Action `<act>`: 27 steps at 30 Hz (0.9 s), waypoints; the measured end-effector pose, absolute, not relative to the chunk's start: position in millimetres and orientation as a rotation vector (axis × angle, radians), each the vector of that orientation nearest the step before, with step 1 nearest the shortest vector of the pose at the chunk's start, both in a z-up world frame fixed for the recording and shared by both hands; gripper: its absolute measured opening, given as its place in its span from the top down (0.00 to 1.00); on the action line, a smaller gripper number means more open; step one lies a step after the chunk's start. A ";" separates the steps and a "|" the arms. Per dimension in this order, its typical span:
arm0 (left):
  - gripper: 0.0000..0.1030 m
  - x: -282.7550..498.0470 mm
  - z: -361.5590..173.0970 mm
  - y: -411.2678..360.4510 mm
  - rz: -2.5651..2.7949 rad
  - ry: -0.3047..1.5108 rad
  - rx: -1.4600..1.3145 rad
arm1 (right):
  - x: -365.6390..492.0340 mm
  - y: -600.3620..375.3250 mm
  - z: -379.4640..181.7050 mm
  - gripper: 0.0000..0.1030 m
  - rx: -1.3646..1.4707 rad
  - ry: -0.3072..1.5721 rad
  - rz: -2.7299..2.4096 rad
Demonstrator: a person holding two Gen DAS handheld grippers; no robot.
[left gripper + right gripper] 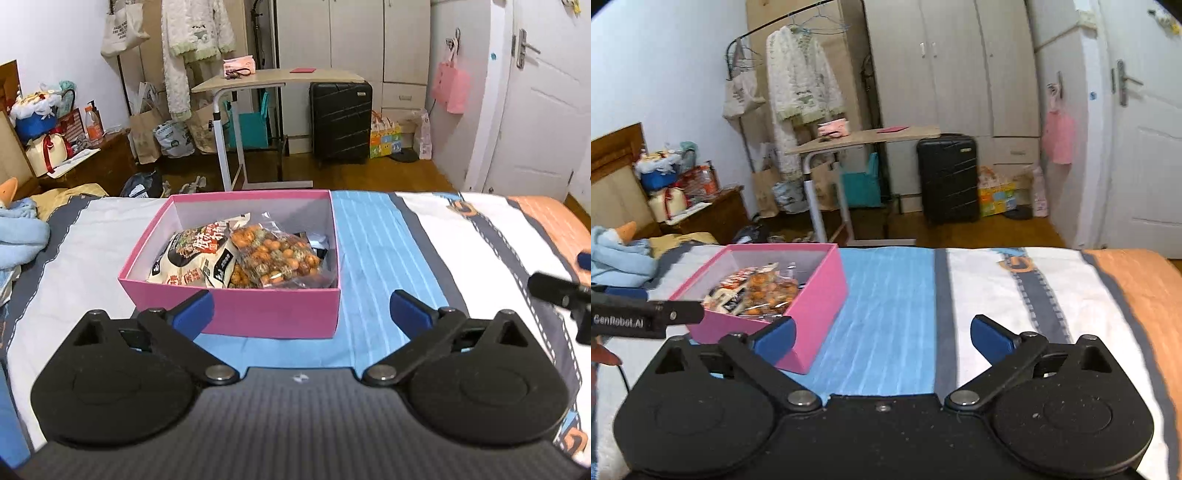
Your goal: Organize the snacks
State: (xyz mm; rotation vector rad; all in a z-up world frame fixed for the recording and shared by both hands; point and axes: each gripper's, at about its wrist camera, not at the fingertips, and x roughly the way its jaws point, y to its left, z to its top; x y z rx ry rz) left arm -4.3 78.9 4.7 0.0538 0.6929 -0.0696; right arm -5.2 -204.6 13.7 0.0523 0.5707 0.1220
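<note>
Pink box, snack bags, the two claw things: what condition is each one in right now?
pink box: lidless, upright on the bed.
clear bag of orange balls: inside the box, lying on top.
white printed bag: inside the box, left of it.
left gripper: open, empty.
right gripper: open, empty.

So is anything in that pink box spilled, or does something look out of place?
Nothing stands out. The snack bags lie loosely piled inside the pink box, none spilled onto the bedspread. The box sits upright with no lid in view. Both the left gripper and right gripper are open and empty.
</note>
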 end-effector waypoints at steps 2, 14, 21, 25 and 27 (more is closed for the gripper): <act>0.00 -5.9 3.9 75.3 -0.072 0.699 0.058 | -9.9 -199.6 16.5 0.00 0.021 0.564 0.061; 0.00 -17.8 3.6 72.4 -0.086 0.685 0.074 | -29.9 -201.1 14.4 0.00 0.068 0.597 -0.015; 0.00 -20.8 3.4 74.8 -0.097 0.679 0.078 | -36.3 -197.3 7.9 0.00 0.013 0.621 -0.015; 0.00 -22.2 2.6 72.8 -0.102 0.682 0.086 | -38.7 -194.3 10.0 0.00 0.000 0.613 -0.017; 0.00 -23.7 2.6 69.9 -0.103 0.685 0.085 | -38.9 -195.3 11.6 0.00 0.006 0.614 -0.016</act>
